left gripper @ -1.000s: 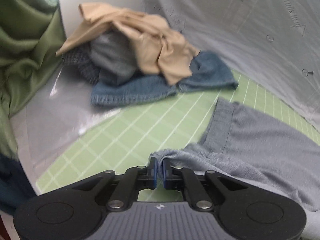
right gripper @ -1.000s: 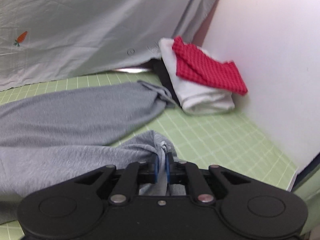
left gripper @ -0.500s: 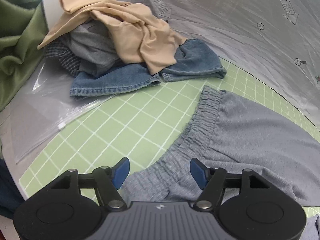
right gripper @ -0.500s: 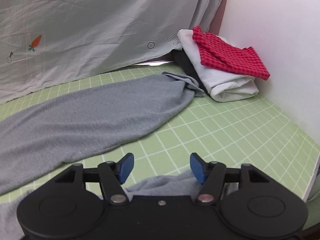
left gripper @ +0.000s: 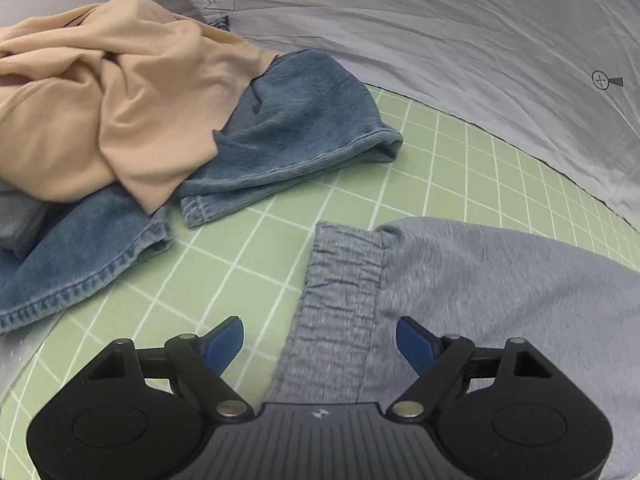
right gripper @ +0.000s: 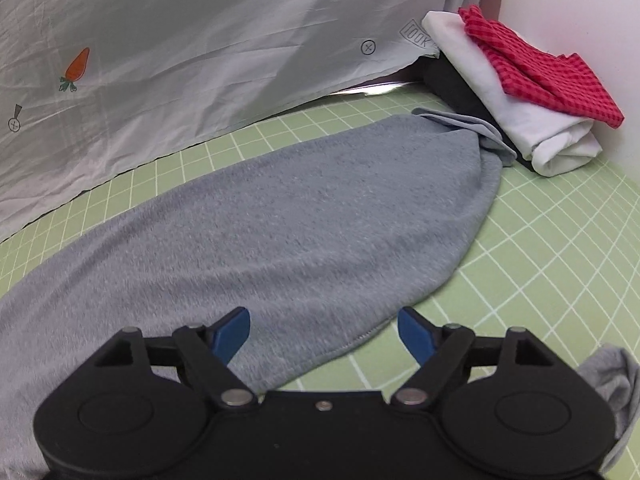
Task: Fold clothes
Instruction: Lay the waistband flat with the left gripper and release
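**Both jaws spreading, grey trousers flat on the mat**

My left hand-held gripper has its jaws still opening, well spread; the elastic waistband of the grey trousers lies between the blue pads but is not pinched. My right hand-held gripper is likewise opening, with the hem edge of a trouser leg below the gap, untouched by either pad.

Risks, as I judge them: the next pinch on the left could take only the top layer of the gathered waistband, leaving the lower layer behind and skewing the fold. On the right, the leg's far end lies against the folded stack; dragging the leg could disturb that stack. A loose grey bunch at near right could get caught in a fold.

Materials: the trousers are soft, fleecy knit, limp, with a ribbed, puckered waistband. The green mat on the table is smooth, with a white grid. Far left lies an unfolded heap: stiff stitched denim under a crumpled beige garment. A creased printed sheet hangs behind.
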Tool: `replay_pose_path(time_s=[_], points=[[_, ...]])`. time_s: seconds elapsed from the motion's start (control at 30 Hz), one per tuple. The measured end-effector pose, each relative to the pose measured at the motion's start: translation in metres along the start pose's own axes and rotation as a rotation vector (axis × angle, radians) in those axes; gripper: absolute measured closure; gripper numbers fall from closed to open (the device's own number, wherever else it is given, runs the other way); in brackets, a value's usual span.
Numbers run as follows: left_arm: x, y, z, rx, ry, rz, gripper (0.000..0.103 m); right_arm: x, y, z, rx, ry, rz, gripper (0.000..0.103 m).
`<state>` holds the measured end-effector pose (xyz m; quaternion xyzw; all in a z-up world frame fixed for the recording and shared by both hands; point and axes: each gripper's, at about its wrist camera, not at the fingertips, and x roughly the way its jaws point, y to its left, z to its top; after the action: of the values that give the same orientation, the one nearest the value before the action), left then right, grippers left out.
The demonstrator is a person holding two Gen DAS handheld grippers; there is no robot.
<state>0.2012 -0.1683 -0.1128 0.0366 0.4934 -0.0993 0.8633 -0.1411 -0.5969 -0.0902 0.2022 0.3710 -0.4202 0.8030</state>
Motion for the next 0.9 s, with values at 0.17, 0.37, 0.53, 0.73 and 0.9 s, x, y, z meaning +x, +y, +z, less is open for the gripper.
replay_pose_path(time_s=[0.17, 0.37, 0.53, 0.73, 0.9], points=[[0.017, -0.012, 0.016, 0.05, -0.013, 0.016, 0.06, 0.003, 0.02, 0.002, -0.084, 0.007, -0.025, 0.021], [0.037, -0.007, 0.056, 0.032, -0.041, 0.043, 0.077, 0.001, 0.033, 0.005, -0.156, -0.001, -0.031, 0.021], [0.012, -0.002, 0.069, -0.02, -0.093, 0.041, 0.064, -0.012, 0.026, 0.004, -0.169, -0.026, -0.011, 0.021], [-0.051, 0.0, 0.003, 0.01, -0.096, 0.05, 0.027, -0.037, 0.004, -0.012, -0.141, -0.044, 0.008, 0.021], [-0.082, 0.001, -0.069, -0.022, 0.013, 0.049, 0.018, -0.058, -0.029, -0.037, -0.102, -0.04, 0.004, 0.021]])
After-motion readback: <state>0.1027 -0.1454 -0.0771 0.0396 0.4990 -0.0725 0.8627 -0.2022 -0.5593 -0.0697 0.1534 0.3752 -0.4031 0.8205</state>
